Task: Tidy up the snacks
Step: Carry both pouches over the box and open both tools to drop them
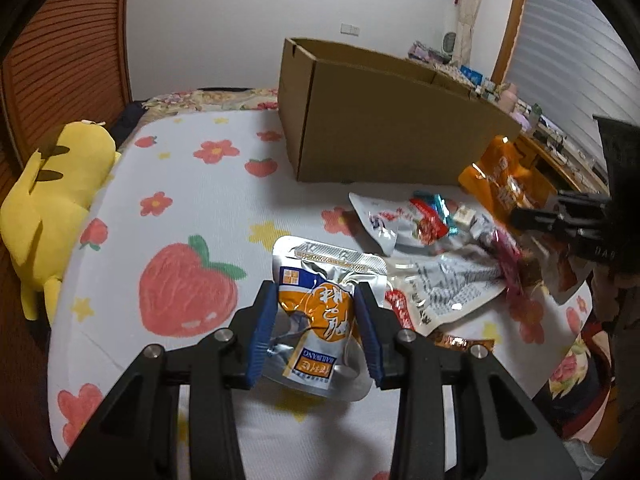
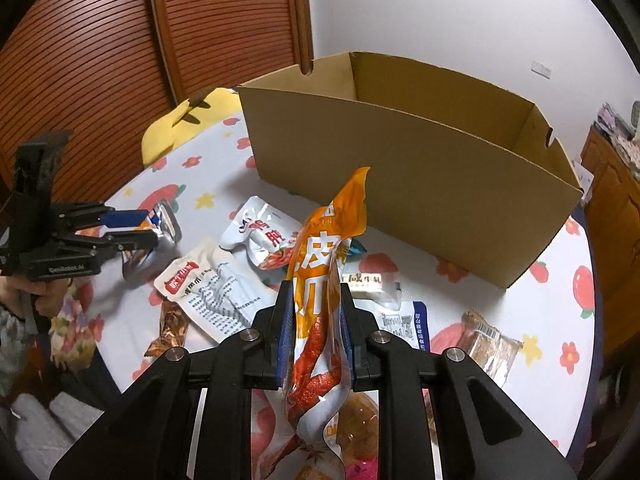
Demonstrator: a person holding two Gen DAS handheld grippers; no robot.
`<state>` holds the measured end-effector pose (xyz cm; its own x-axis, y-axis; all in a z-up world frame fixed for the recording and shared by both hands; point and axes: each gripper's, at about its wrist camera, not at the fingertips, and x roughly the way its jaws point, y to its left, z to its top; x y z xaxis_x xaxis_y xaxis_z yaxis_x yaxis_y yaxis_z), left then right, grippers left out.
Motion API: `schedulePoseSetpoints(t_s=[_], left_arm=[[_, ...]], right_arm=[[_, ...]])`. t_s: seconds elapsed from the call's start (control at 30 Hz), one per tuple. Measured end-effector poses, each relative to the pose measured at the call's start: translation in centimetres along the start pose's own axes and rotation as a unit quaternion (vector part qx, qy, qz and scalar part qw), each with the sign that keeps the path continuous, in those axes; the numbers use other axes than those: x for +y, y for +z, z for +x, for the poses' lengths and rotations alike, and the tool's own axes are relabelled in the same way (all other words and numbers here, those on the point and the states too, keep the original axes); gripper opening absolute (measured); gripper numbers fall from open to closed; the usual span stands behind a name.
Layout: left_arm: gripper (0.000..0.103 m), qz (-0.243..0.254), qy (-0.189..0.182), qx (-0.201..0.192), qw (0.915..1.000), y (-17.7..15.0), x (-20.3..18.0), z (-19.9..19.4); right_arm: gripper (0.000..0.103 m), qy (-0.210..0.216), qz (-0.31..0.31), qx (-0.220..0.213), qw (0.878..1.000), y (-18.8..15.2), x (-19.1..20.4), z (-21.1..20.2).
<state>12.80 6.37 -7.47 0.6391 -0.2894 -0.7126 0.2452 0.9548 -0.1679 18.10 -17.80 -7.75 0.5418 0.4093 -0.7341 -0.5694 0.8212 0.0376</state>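
Left wrist view looks down over a bed (image 1: 208,208) with a white cover printed in strawberries and flowers. The left claw (image 1: 316,332) has its blue pads pressed on either side of a silver pouch with an orange and blue label (image 1: 320,312), squeezing it so the foil bulges between them; the claw is only partly closed because the pouch fills the gap. The pouch sits above the cover, near the lower middle of the bed. A brown cardboard box (image 1: 380,132) stands open at the far side, and a yellow plush toy (image 1: 52,200) lies along the left edge. Between box and claw a loose heap of snack packets (image 1: 436,256) is spread over the cover.

From the right wrist view, the right claw (image 2: 316,340) is clamped tight on an orange and white packet showing red chicken feet (image 2: 320,320), which stands upright between the pads, its top corner rising in front of the box wall. Other packets lie flat beneath and around it. The other claw shows at the left edge, with a hand (image 2: 40,292) on its grip.
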Motion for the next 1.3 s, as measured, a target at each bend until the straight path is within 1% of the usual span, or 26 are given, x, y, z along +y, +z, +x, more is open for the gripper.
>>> schedulePoseSetpoints(t_s=[0.17, 0.4, 0.6, 0.77, 1.03, 1.17, 1.3], left_arm=[[0.037, -0.002, -0.005, -0.029, 0.9996, 1.5, -0.4, -1.3], [0.038, 0.007, -0.007, -0.056, 0.9984, 3.9, -1.8, -2.5], [0.038, 0.03, -0.005, -0.08, 0.9963, 6.7, -3.2, -2.9], [0.038, 0.038, -0.007, -0.097, 0.9945, 9.4, -3.9, -3.1], [0.038, 0.032, 0.0, -0.113, 0.993, 14.1, -4.0, -1.9], [0.038, 0.025, -0.002, -0.114, 0.9932, 16.2, -3.8, -0.9], [0.038, 0.025, 0.004, -0.112, 0.9934, 18.1, -3.8, 0.4]], right_arm=[[0.018, 0.001, 0.005, -0.014, 1.0, 0.1, -0.3, -1.2], [0.019, 0.001, 0.008, -0.042, 0.999, 0.9, -0.6, -3.5], [0.019, -0.01, 0.011, -0.065, 0.998, 1.9, -1.2, -5.1], [0.019, -0.027, 0.013, -0.08, 0.996, 3.5, -2.2, -6.1], [0.019, -0.046, 0.026, -0.096, 0.994, 6.6, -4.4, -6.2], [0.019, -0.052, 0.047, -0.102, 0.992, 8.0, -6.1, -5.6], [0.019, -0.054, 0.072, -0.103, 0.991, 9.6, -8.0, -4.8]])
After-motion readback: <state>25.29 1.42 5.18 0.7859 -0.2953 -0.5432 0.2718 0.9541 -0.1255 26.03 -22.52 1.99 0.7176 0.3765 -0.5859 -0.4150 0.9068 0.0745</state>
